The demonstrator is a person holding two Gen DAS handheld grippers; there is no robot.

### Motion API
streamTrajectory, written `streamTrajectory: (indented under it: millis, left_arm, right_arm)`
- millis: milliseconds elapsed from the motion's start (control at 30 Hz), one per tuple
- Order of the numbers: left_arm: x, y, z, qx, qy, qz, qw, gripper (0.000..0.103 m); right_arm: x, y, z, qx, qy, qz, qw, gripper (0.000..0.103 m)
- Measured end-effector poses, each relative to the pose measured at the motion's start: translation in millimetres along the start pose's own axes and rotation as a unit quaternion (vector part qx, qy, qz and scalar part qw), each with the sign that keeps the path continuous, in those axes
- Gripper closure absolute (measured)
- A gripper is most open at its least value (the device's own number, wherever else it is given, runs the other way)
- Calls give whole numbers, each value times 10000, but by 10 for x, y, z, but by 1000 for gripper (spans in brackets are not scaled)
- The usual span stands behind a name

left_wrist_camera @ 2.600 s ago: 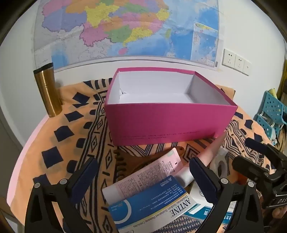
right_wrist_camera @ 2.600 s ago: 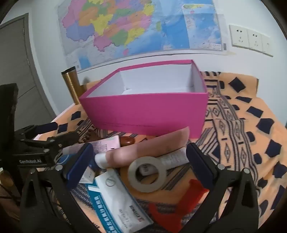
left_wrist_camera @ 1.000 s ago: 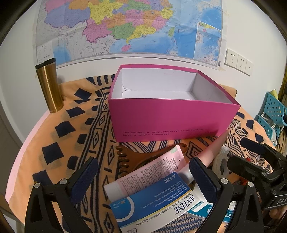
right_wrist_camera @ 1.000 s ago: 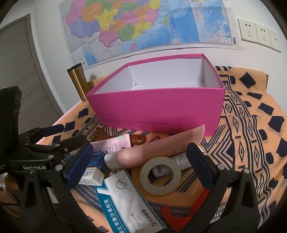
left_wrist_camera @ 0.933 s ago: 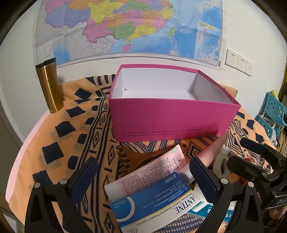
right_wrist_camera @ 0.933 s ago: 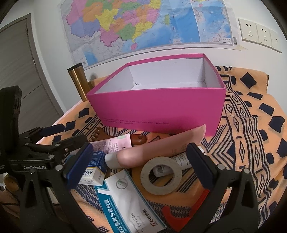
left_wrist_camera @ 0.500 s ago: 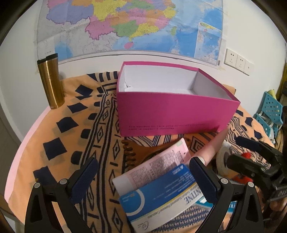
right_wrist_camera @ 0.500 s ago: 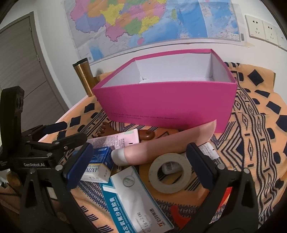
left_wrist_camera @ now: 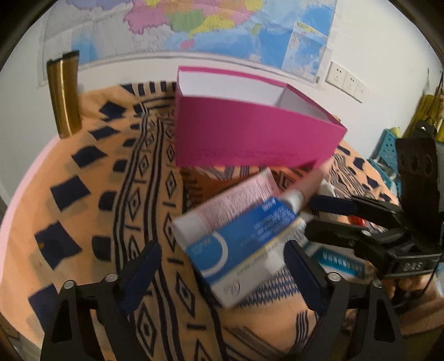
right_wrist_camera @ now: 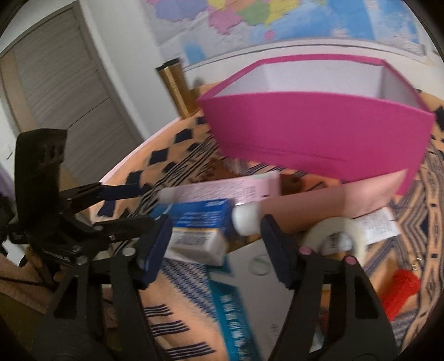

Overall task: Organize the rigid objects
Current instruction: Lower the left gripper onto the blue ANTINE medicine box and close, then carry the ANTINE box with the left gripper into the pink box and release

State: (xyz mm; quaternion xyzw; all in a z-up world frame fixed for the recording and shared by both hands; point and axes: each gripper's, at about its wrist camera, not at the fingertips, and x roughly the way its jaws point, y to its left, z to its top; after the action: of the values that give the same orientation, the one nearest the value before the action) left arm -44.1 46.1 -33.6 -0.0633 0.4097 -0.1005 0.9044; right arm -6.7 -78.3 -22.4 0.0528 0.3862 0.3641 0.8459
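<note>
On the table, the left gripper [left_wrist_camera: 222,273], jaws just narrowing but not gripping, straddles a blue carton [left_wrist_camera: 241,250]: light, stiff, best pinched across its sides. The right gripper [right_wrist_camera: 216,244], also closing, brackets the tube's cap [right_wrist_camera: 245,220].

I read this as a room in a home, not a lab or shop; a large coloured map [left_wrist_camera: 194,25] is pinned to the white wall, with wall sockets [left_wrist_camera: 344,80] beside it; my counter [left_wrist_camera: 30,177] wears an orange patterned cloth [left_wrist_camera: 116,172]; a gold travel flask [left_wrist_camera: 65,94] stands at its edge; a grey panelled door [right_wrist_camera: 63,91] shows to my left.
</note>
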Motion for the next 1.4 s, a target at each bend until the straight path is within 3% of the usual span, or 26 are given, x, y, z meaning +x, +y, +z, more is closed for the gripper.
streamTrajectory:
  millis: [167,267,700,1033,1400]
  left_arm:
    - [27,17,-112,-75,269,-332,9991,37]
    - [37,-9,-164,-43,368,-426,9984,43]
    - [-164,32,-65,-128,101,-509,9986,45]
    - [-379,-108,496,366,-591,-418,9967,45]
    - [-275,-168,1197,721,-1087,-218,9912,45]
  right_arm:
    - [114,22,-30,53,213,197,9996,49]
    - [156,12,-36,130,290,304,9990,57]
    - [116,68,12,133,218,398,9989,59]
    - [-161,83,336,-8,-236,347,9991,59]
    - [-303,-97,840,-133,-814,81,9966,59]
